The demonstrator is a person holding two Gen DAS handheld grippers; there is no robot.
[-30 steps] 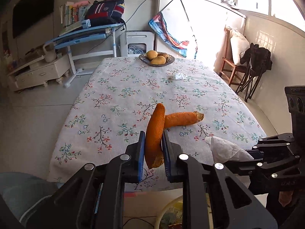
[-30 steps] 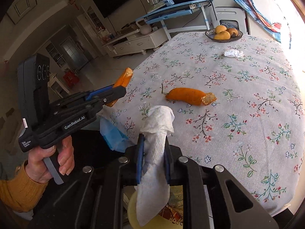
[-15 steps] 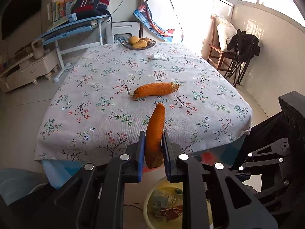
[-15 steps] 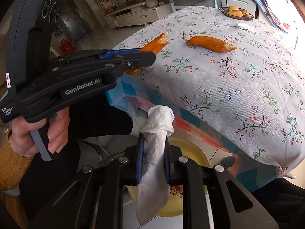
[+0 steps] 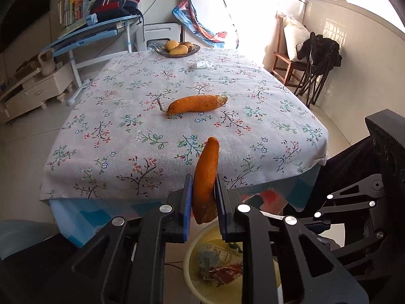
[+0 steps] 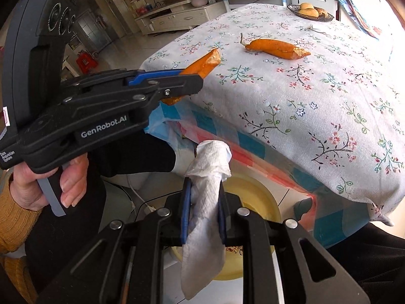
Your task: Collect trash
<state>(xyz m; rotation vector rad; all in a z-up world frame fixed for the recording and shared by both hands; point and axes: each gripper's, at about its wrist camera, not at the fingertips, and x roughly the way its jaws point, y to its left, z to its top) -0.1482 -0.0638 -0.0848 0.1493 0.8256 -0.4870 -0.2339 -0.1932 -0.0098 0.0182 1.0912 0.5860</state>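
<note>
My left gripper (image 5: 203, 192) is shut on an orange peel piece (image 5: 206, 177), held upright past the table's near edge; the same gripper (image 6: 177, 86) and the peel (image 6: 202, 64) show in the right wrist view. Below it stands a yellow bin (image 5: 200, 273) with wrappers inside. My right gripper (image 6: 202, 202) is shut on a crumpled white tissue (image 6: 207, 192) that hangs down over the yellow bin (image 6: 255, 195). A second orange peel (image 5: 195, 103) (image 6: 276, 48) lies mid-table. A small crumpled tissue (image 5: 202, 64) lies near the far end.
The table (image 5: 126, 126) wears a floral cloth. A bowl of yellow fruit (image 5: 177, 48) sits at its far edge. A wooden chair (image 5: 286, 63) and a folded black chair (image 5: 319, 68) stand at the right, a low white cabinet (image 5: 33, 91) at the left. A hand (image 6: 50, 185) grips the left gripper's handle.
Both grippers drew back from over the table and sank beside its near edge, above the yellow bin. Each keeps its hold, peel in the left, tissue in the right.
</note>
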